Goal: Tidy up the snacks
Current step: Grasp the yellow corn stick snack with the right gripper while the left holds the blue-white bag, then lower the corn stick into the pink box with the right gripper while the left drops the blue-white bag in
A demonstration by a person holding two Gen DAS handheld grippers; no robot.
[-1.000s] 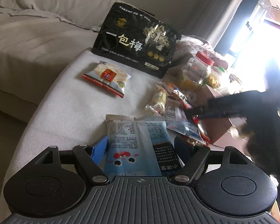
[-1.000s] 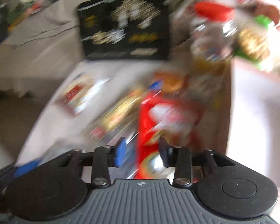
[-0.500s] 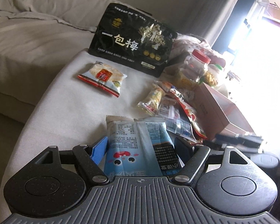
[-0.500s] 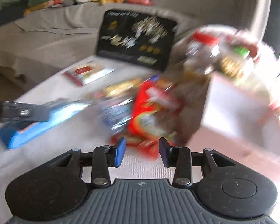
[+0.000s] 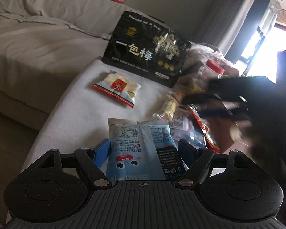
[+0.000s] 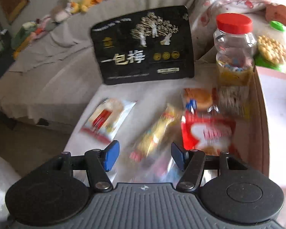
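Snacks scattered before the big black pouch

Landmark: large glossy black pouch with gold tree print (image 6: pixel 145 45), upright at the far edge of the pale cloth-covered table (image 5: pixel 82 114), grey sofa (image 5: pixel 38 38) behind it.

Left tongs (image 5: pixel 144 148): clenched on a light-blue plastic snack packet with a cartoon face (image 5: pixel 141 152), held near the table's front edge, well short of the pouch.

Right tongs (image 6: pixel 144 153): released, jaws just been opening, nothing pressed between the blue pads; blurred loose wrappers lie beneath them.

In front of the pouch, left side: flat white-and-red rice cracker packet (image 5: pixel 117 87), lying alone. Nearer the middle: long yellow wrapped bar (image 6: pixel 158 131). Right of that: red-and-white crisp bag (image 6: pixel 207 131), against the wall of a brown cardboard box (image 6: pixel 257 118).

Right of the pouch: clear plastic jar with red lid (image 6: pixel 234 45), upright, beside a green-lidded biscuit tub (image 6: pixel 270 53).

The crowded wrappers lie between the right tongs and the pouch.
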